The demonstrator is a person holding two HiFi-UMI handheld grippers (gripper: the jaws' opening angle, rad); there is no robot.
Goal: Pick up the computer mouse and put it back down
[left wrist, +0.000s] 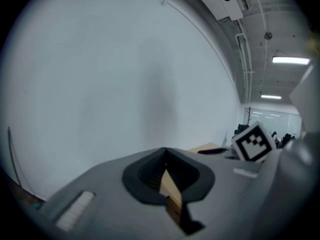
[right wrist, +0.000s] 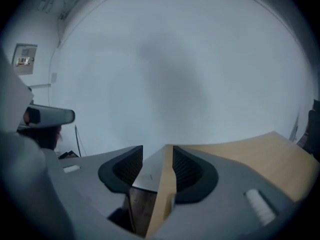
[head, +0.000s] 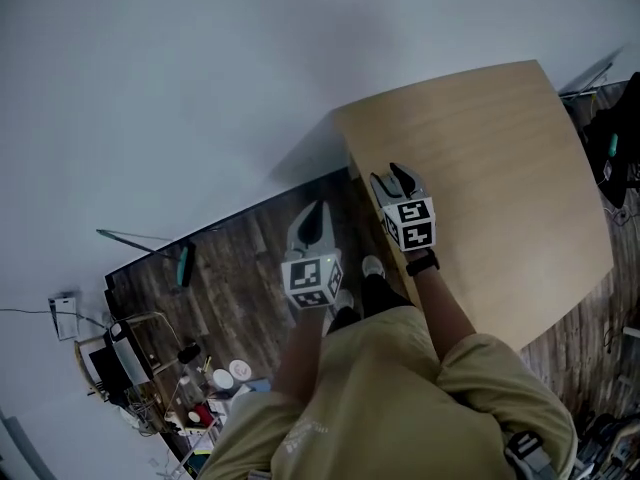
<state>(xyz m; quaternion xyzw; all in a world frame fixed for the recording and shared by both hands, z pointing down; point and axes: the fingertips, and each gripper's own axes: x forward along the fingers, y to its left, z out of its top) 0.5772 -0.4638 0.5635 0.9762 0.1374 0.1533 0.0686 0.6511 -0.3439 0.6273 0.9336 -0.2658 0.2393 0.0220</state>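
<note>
No mouse showed on the table (head: 500,168); the pick looked not yet begun. The right gripper (head: 398,180) stood apart and empty, the left gripper (head: 317,216) closed on nothing. Next, the mouse needed finding.

Person (head: 400,398) cut off at btm edge; floor clutter (head: 200,393) btm-left too small to ID.

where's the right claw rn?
Head view, mid-frame: the right claw hangs over the wooden table's left edge, with the left claw beside it over the floor.
</note>
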